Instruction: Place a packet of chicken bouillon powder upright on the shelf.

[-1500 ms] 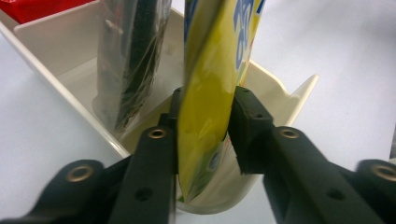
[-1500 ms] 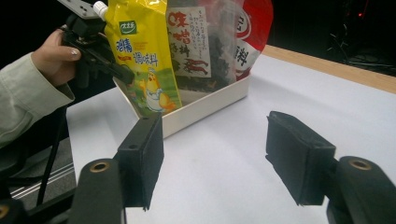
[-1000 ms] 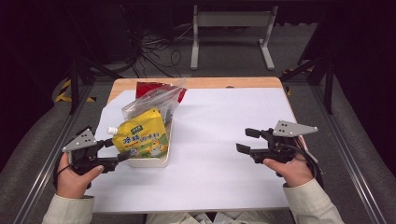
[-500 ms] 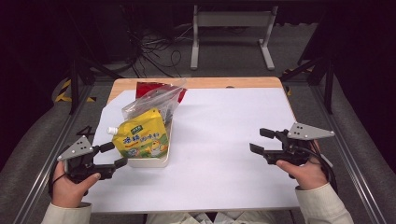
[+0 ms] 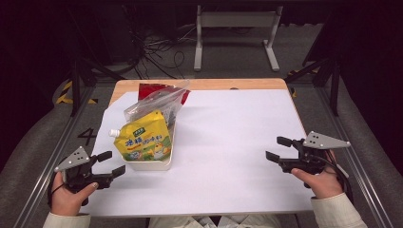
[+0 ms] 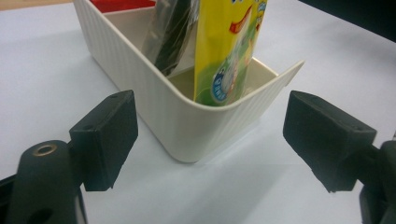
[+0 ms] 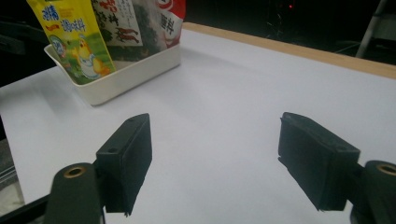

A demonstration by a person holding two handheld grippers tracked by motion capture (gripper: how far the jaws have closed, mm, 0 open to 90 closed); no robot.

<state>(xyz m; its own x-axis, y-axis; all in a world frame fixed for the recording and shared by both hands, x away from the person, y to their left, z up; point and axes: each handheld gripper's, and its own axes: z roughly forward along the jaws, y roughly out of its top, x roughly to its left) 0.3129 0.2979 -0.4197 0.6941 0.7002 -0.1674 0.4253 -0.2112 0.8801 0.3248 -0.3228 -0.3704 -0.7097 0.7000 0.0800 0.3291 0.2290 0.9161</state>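
Both hands drawn back toward near edge of white surface (image 5: 228, 142). Left hand-held gripper (image 5: 108, 163) jaws apart, beside cream ribbed plastic bin (image 5: 151, 164) holding yellow spouted pouch (image 5: 142, 141). Right hand-held gripper (image 5: 278, 148) jaws apart, empty.

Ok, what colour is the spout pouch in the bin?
Yellow, with a green lower band; clearest in the high view: pouch.

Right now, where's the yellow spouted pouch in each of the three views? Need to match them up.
High view: yellow pouch left of centre, standing at the near end of the white bin.
Left gripper view: top centre, inside the bin's near corner, between the open fingers.
Right gripper view: top left, at the bin's end.
Shared landmark: the ribbed white bin, with a clear bag of dark contents behind the pouch.
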